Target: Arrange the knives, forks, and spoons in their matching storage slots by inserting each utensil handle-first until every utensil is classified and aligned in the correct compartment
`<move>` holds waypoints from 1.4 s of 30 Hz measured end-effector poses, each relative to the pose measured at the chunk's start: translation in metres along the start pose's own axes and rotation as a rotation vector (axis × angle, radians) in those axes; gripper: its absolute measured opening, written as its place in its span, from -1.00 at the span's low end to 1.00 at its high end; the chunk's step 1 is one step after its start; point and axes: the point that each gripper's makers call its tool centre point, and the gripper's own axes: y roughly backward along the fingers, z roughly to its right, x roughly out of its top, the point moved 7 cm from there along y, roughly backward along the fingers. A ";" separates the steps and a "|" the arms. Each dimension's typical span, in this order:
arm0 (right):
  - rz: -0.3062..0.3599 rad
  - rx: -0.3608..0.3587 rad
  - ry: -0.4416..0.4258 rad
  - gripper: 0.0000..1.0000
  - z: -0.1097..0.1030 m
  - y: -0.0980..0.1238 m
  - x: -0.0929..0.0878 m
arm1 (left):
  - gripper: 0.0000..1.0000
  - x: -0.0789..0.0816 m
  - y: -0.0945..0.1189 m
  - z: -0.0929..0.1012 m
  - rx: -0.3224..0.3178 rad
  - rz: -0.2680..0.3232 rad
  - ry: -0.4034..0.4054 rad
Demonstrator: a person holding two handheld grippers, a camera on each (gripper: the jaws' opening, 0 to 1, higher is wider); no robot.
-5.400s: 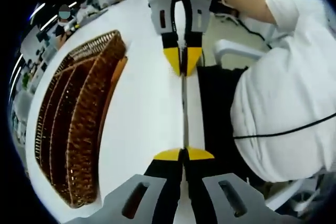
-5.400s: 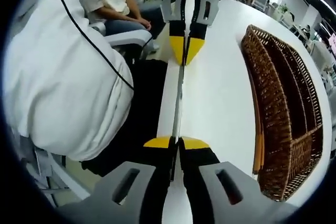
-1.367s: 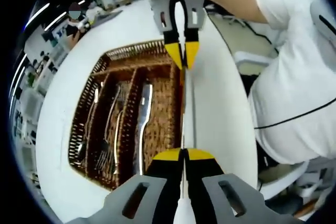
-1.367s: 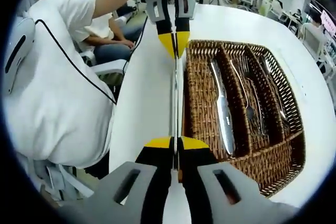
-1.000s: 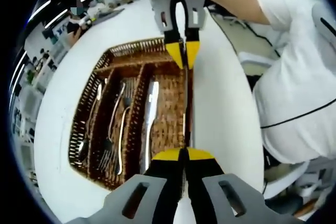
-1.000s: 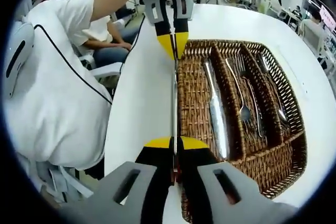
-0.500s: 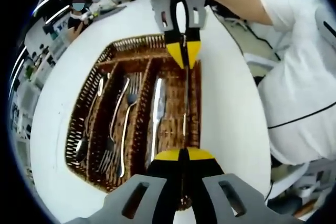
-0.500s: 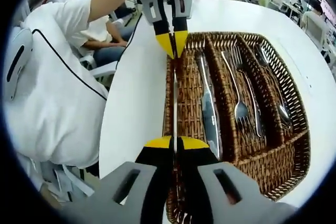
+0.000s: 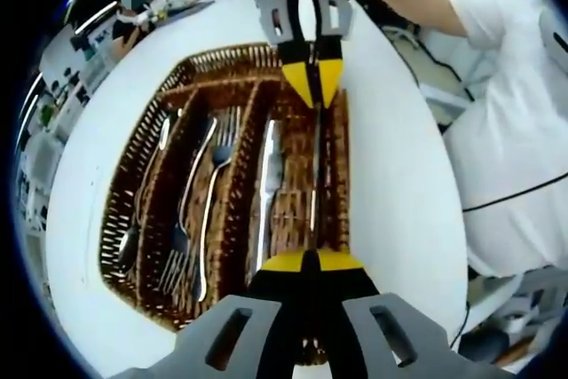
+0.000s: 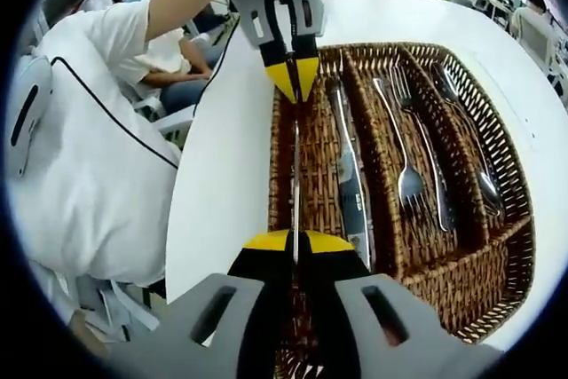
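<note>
Claws (image 10: 296,242) on slim knife (image 10: 295,179) (edge-on)

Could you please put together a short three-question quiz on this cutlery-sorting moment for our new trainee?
1. True or false: both grippers grip the same knife.
2. The held knife hangs over which part of the wicker tray? A) the compartment with the other knife B) the fork compartment C) the bare table
3. Which gripper reaches in from the top of the right gripper view?

Key: 1 true. 2 A. 3 The left gripper; the right gripper rises from the bottom.
</note>
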 end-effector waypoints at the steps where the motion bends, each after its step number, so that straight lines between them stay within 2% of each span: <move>1: -0.005 -0.006 0.000 -0.91 0.000 -0.001 0.000 | -0.98 0.000 -0.001 0.000 -0.001 -0.001 0.001; 5: -0.036 -0.011 0.015 -0.91 0.001 -0.004 -0.001 | -0.98 -0.001 -0.001 -0.001 -0.002 0.003 0.006; 13: -0.089 -0.034 0.041 -0.91 0.006 -0.013 -0.002 | -0.99 -0.005 -0.010 -0.007 -0.002 -0.029 -0.018; 16: -0.130 -0.043 0.098 -0.91 0.007 -0.018 -0.004 | -0.99 -0.006 -0.014 -0.007 -0.003 -0.029 -0.022; 22: -0.158 -0.039 0.099 -0.91 0.009 -0.023 -0.004 | -0.99 -0.009 -0.019 -0.009 -0.007 -0.030 -0.019; 26: -0.162 -0.031 0.123 -0.90 0.009 -0.023 -0.005 | -0.99 -0.009 -0.018 -0.011 -0.010 -0.030 -0.015; 33: -0.179 -0.027 0.225 -0.88 0.006 -0.020 -0.002 | -0.99 -0.009 -0.018 -0.011 -0.010 -0.026 -0.025; 35: -0.166 -0.030 0.265 -0.85 0.005 -0.018 0.001 | -0.99 -0.009 -0.018 -0.011 -0.008 -0.024 -0.031; 38: -0.164 -0.034 0.281 -0.80 0.005 -0.014 0.004 | -0.99 -0.010 -0.019 -0.010 -0.007 -0.021 -0.034; 42: -0.171 -0.026 0.324 -0.86 0.004 -0.015 0.005 | -0.98 -0.010 -0.019 -0.010 -0.007 -0.021 -0.036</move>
